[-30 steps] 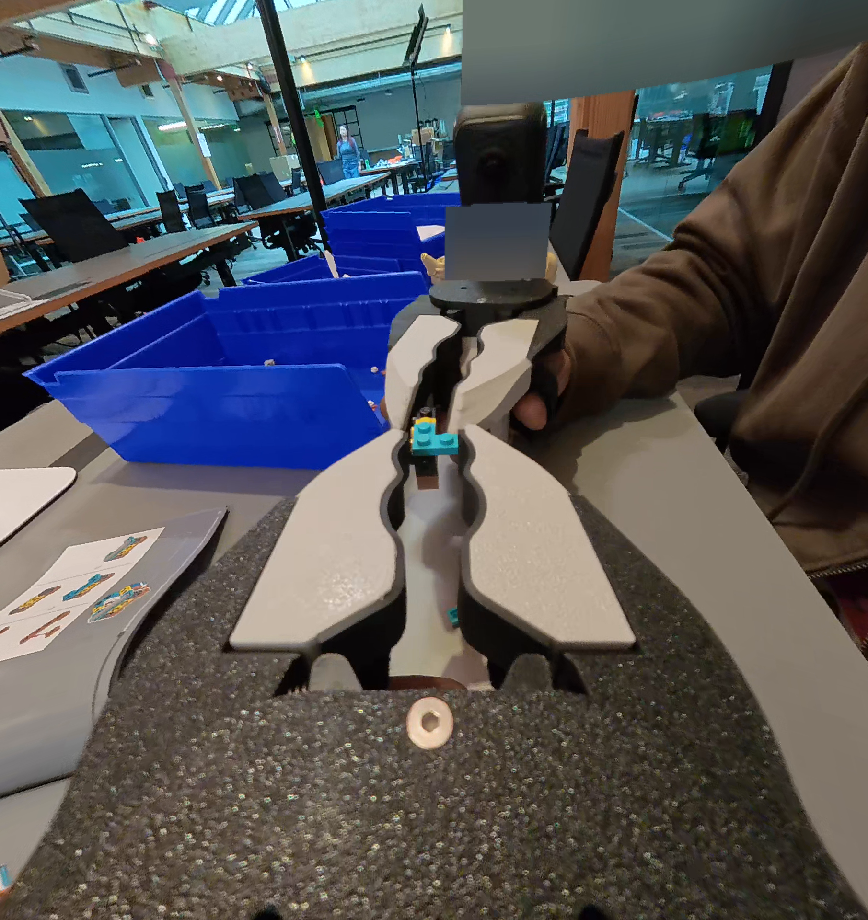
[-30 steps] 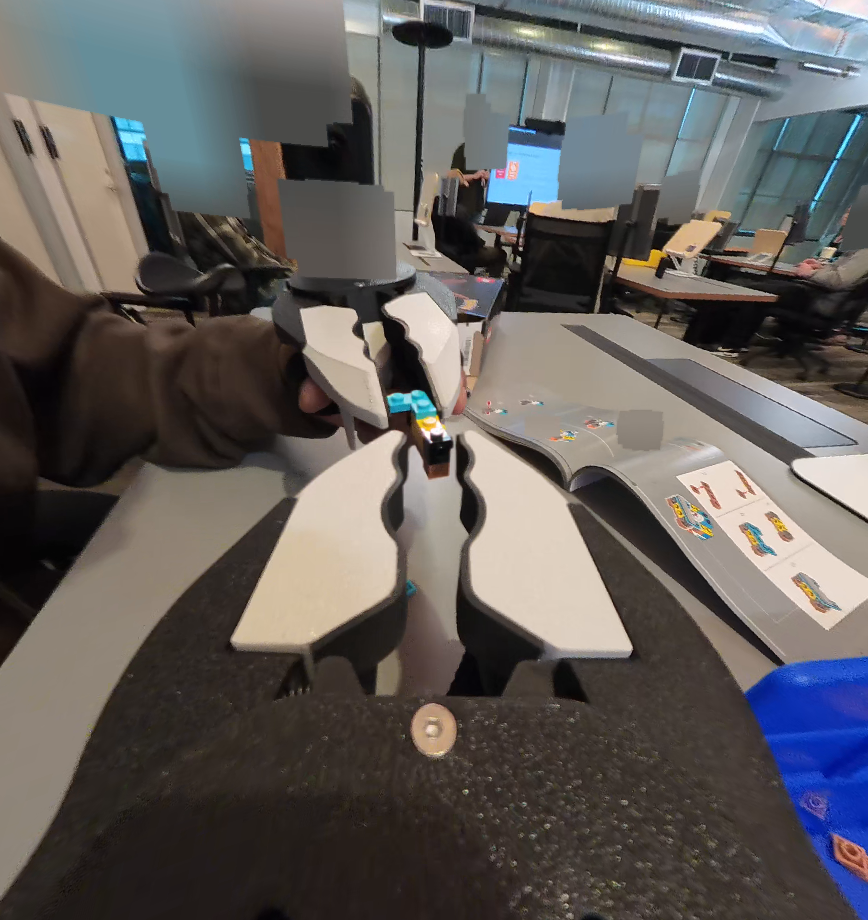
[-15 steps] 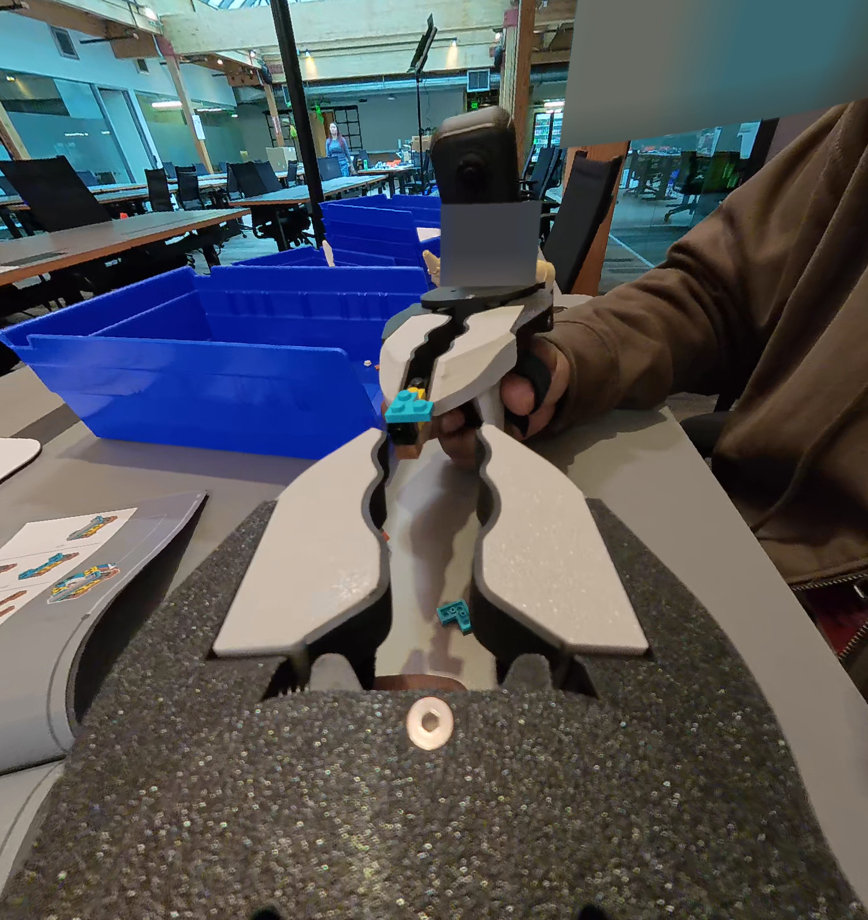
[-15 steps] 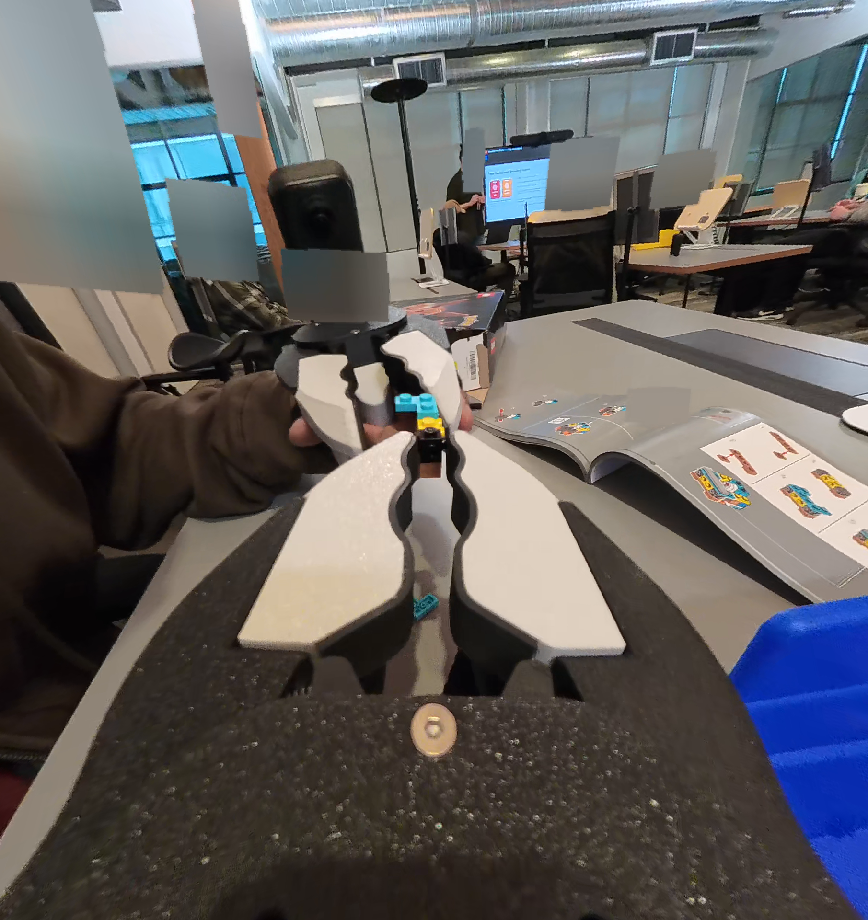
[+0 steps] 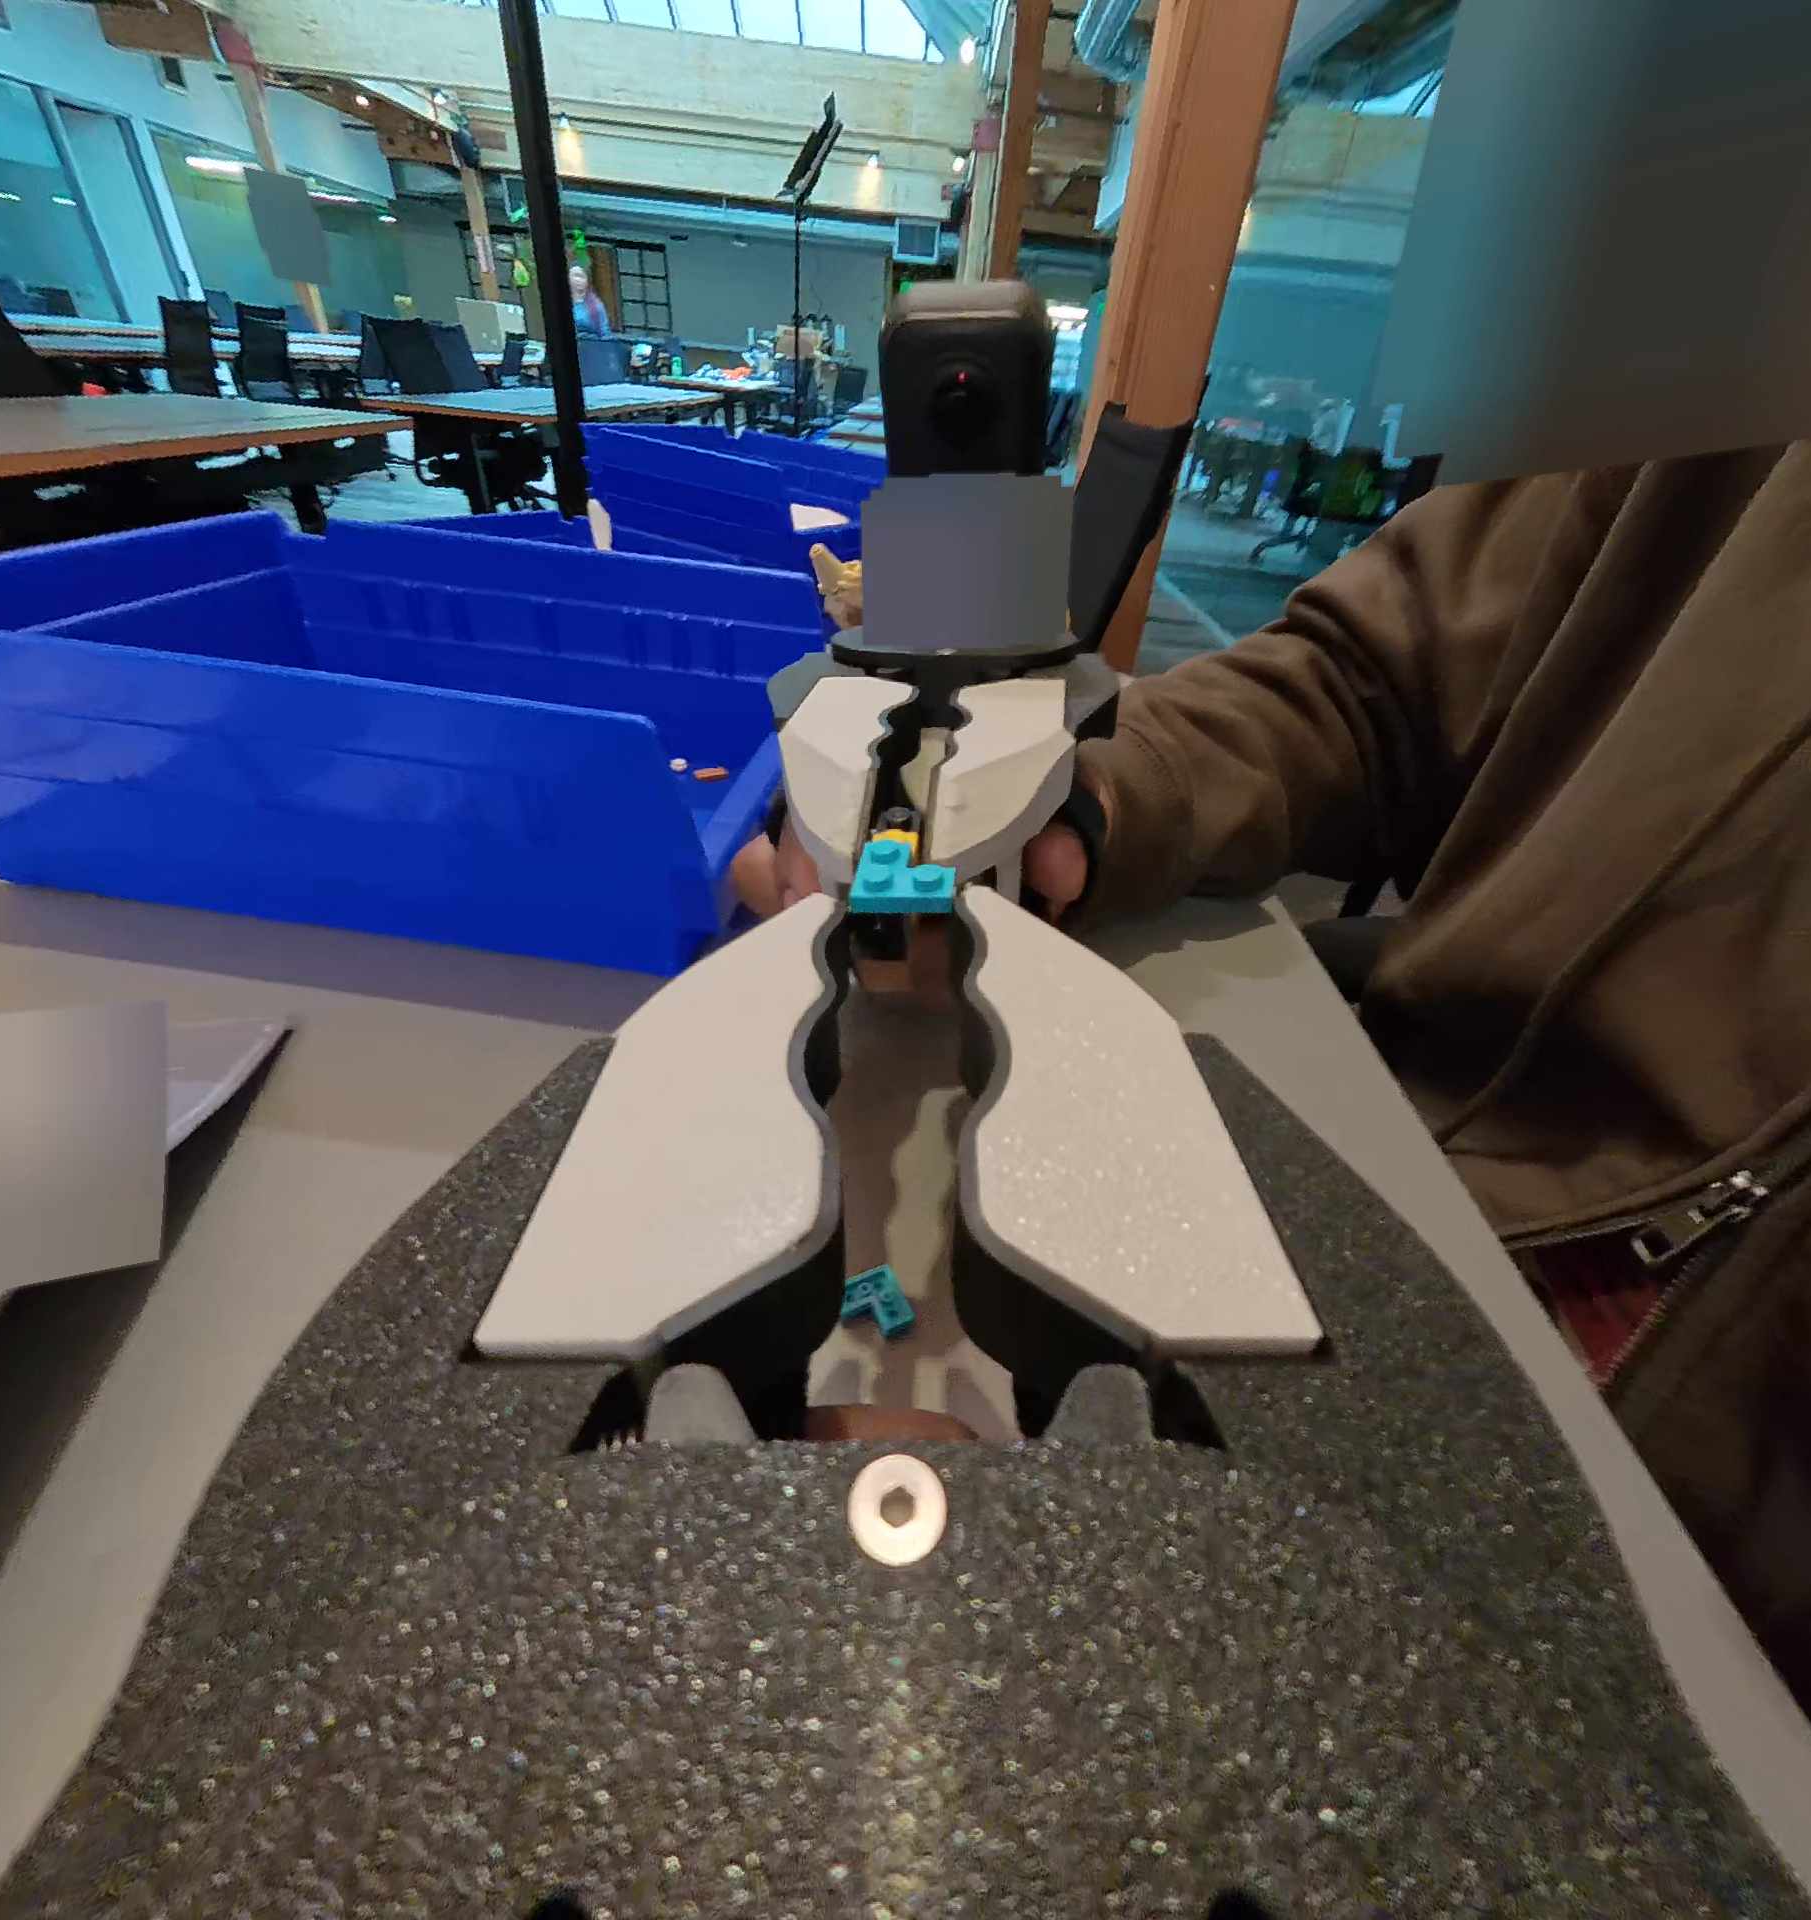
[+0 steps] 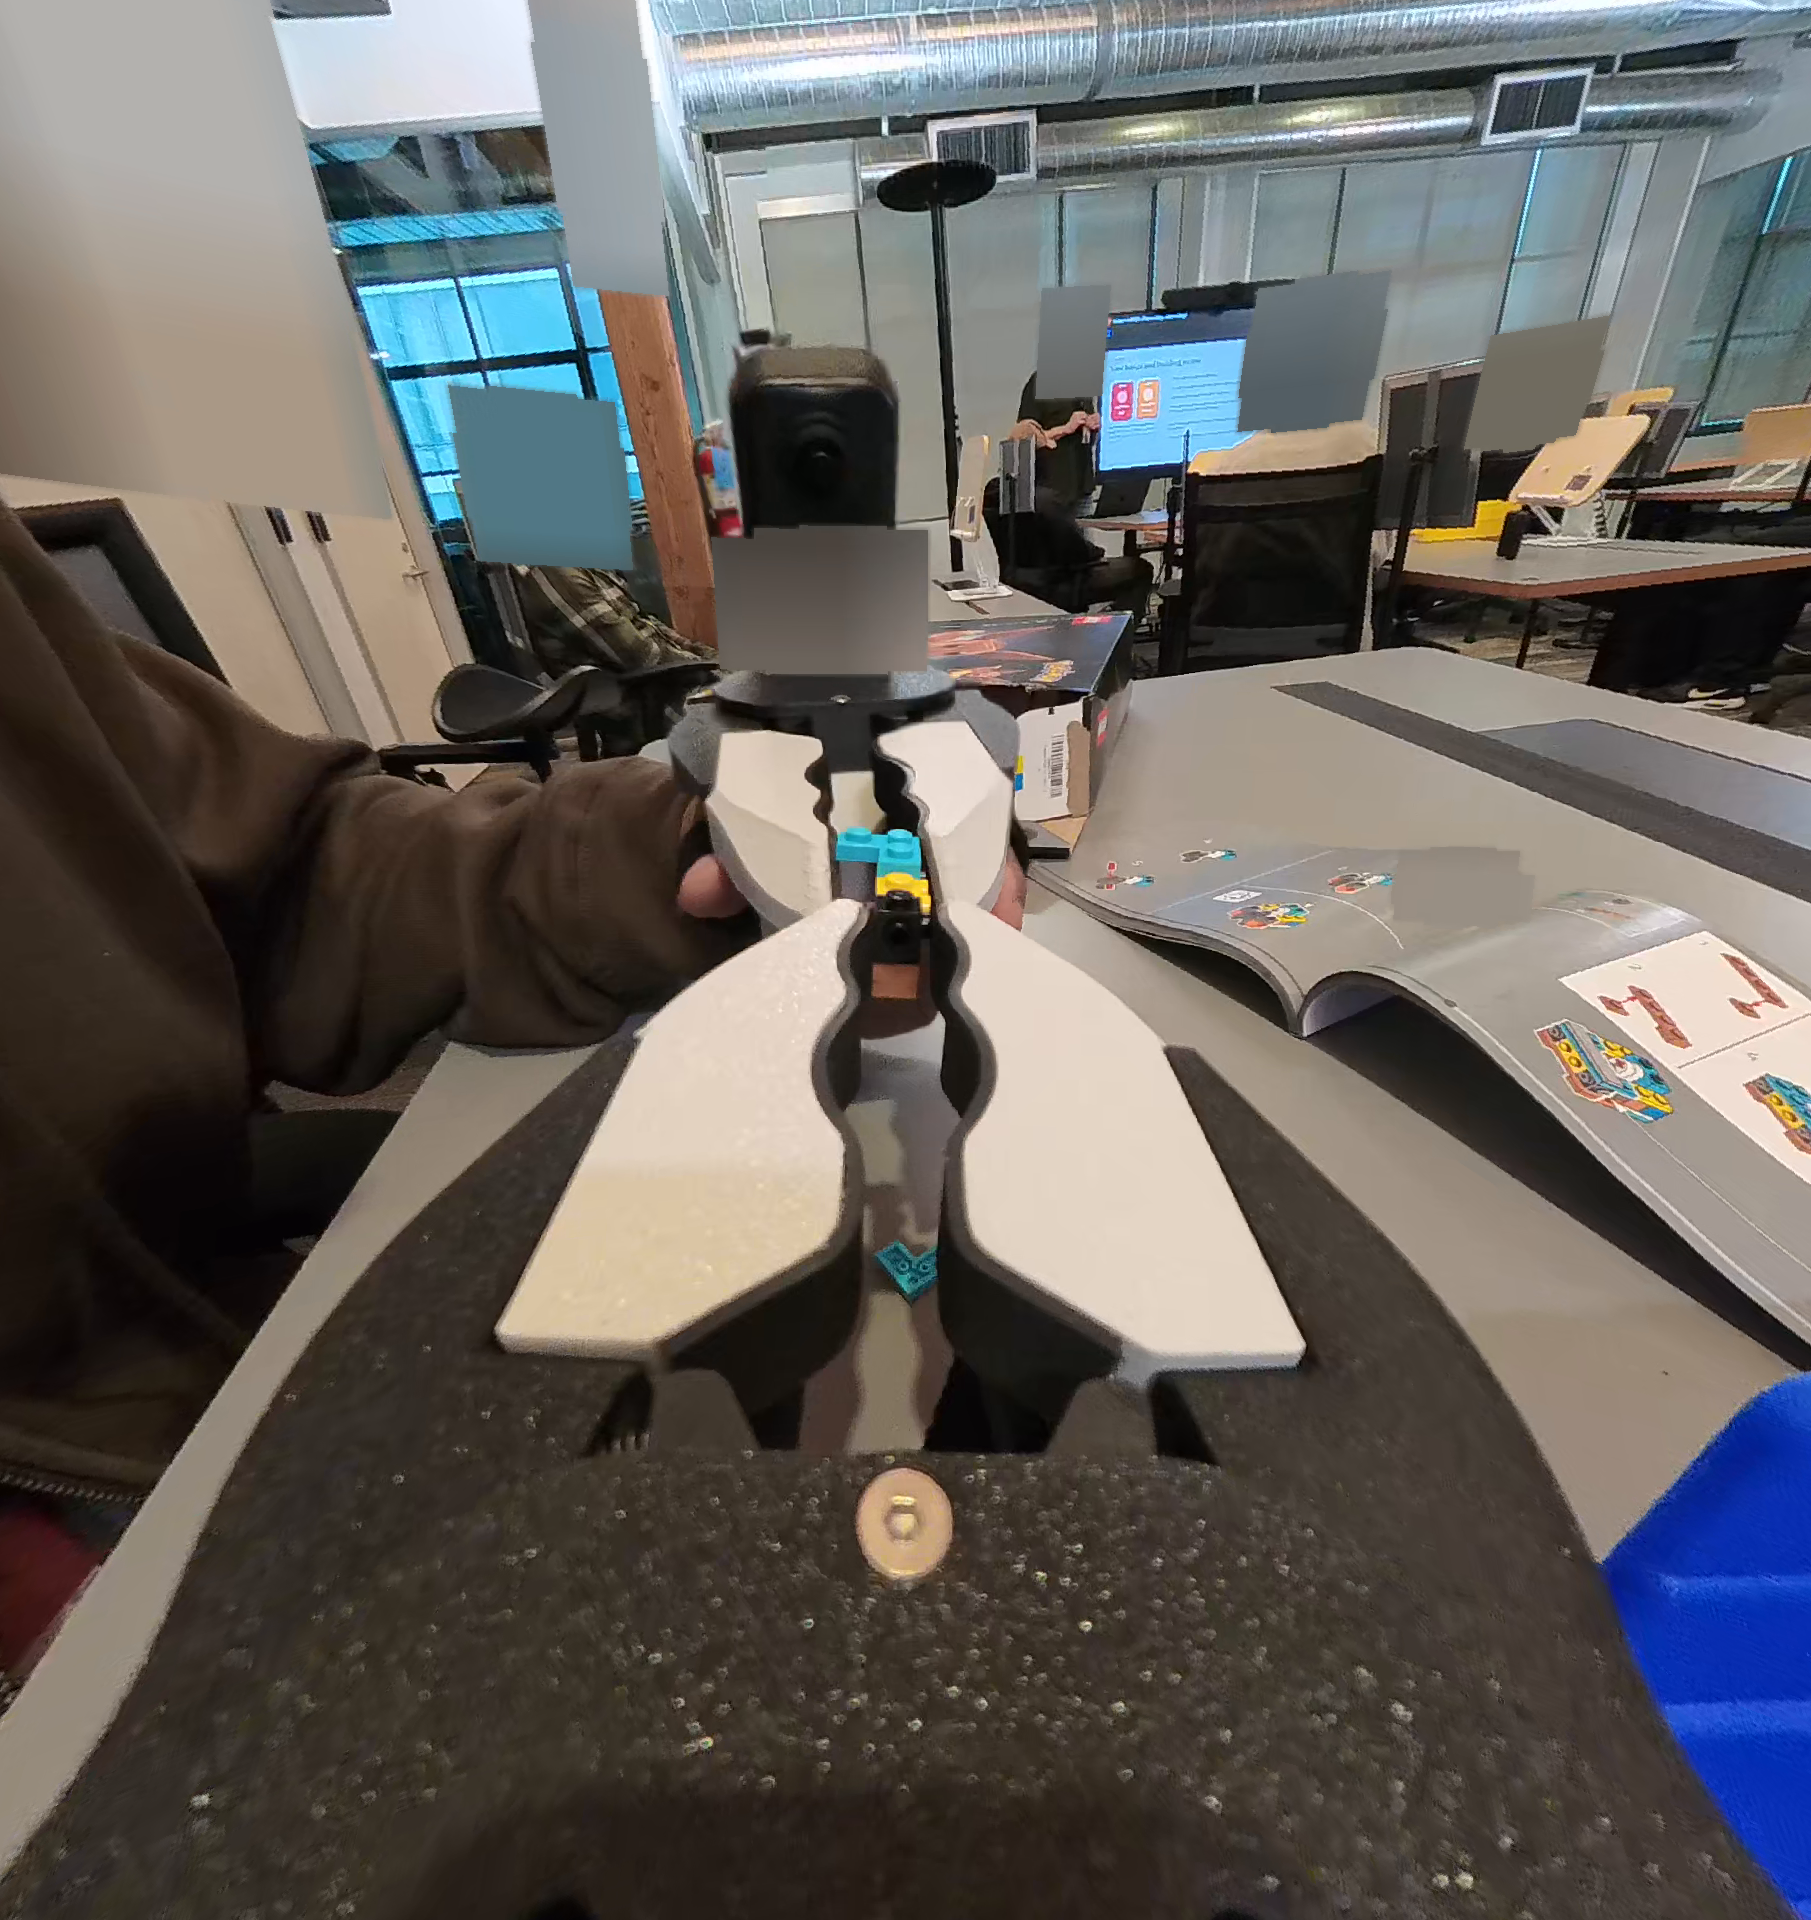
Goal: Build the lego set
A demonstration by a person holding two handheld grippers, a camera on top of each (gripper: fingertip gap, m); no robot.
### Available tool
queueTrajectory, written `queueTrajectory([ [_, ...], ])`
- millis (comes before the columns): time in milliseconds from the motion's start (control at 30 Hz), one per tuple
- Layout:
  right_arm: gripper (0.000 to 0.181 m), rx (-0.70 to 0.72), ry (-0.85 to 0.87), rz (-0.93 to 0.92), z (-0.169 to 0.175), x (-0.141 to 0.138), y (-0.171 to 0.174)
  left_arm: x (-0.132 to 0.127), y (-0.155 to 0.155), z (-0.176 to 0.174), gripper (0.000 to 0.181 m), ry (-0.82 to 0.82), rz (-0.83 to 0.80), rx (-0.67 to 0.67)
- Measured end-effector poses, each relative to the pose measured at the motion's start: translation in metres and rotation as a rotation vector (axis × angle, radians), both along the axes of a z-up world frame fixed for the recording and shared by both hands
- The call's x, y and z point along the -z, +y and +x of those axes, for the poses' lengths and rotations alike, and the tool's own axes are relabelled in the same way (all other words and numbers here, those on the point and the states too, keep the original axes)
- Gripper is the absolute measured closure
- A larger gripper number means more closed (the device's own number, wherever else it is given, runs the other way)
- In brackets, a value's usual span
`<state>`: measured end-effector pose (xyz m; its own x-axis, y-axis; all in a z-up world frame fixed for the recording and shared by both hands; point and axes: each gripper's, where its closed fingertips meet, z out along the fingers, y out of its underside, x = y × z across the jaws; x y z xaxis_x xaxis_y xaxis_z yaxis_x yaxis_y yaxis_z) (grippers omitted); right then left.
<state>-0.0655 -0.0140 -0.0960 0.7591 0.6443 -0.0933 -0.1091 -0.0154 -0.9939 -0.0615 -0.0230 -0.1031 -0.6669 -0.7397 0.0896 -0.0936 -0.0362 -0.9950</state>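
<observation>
Both grippers meet nose to nose above the worktop (image 5: 1244,997), sharing one small lego assembly (image 5: 896,904). It stands upright, long axis vertical: teal plate on top, brown brick at the bottom. Left gripper (image 5: 899,935) and right gripper (image 6: 893,940) are each clamped on it, held roughly level. A loose teal piece (image 6: 906,1270) lies on the worktop below it.

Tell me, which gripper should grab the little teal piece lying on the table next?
Probably left. The right gripper is shut on the lego build, so it is busy. The left gripper seems looser around the build, and the teal piece lies just below it.
</observation>
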Motion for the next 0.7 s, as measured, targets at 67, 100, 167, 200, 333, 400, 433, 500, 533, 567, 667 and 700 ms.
queueTrajectory([
  [67, 0.172, -0.004, 0.003, 0.011, 0.000, -0.001, -0.001, -0.002, -0.002, -0.001, 0.162, 0.009, -0.057, 0.025],
  [100, 0.172, -0.009, 0.010, 0.014, 0.000, -0.002, -0.002, -0.004, -0.002, -0.002, 0.162, 0.008, -0.080, 0.035],
  [167, 0.172, -0.016, 0.024, 0.019, -0.001, -0.003, -0.002, -0.006, -0.003, -0.002, 0.162, -0.002, -0.112, 0.046],
  [200, 0.172, -0.019, 0.032, 0.021, 0.000, -0.004, -0.003, -0.007, -0.004, -0.003, 0.161, -0.008, -0.120, 0.052],
  [333, 0.172, -0.034, 0.077, 0.024, 0.001, -0.008, -0.003, -0.011, -0.004, -0.005, 0.160, -0.044, -0.126, 0.063],
  [400, 0.172, -0.046, 0.111, 0.021, 0.001, -0.010, -0.004, -0.013, -0.004, -0.006, 0.161, -0.063, -0.132, 0.063],
  [433, 0.171, -0.052, 0.122, 0.019, 0.001, -0.010, -0.004, -0.013, -0.003, -0.006, 0.163, -0.070, -0.133, 0.061],
  [500, 0.171, -0.064, 0.129, 0.019, -0.001, -0.011, -0.005, -0.013, -0.002, -0.005, 0.170, -0.083, -0.135, 0.054],
  [533, 0.171, -0.063, 0.128, 0.022, -0.001, -0.011, -0.005, -0.014, -0.002, -0.005, 0.171, -0.088, -0.138, 0.053],
  [567, 0.172, -0.060, 0.126, 0.023, -0.001, -0.011, -0.004, -0.014, -0.002, -0.005, 0.171, -0.088, -0.143, 0.052],
  [667, 0.171, -0.053, 0.123, 0.021, 0.001, -0.010, -0.004, -0.013, -0.001, -0.003, 0.171, -0.080, -0.150, 0.044],
  [700, 0.171, -0.051, 0.120, 0.021, 0.001, -0.010, -0.004, -0.013, -0.001, -0.003, 0.171, -0.076, -0.152, 0.044],
])
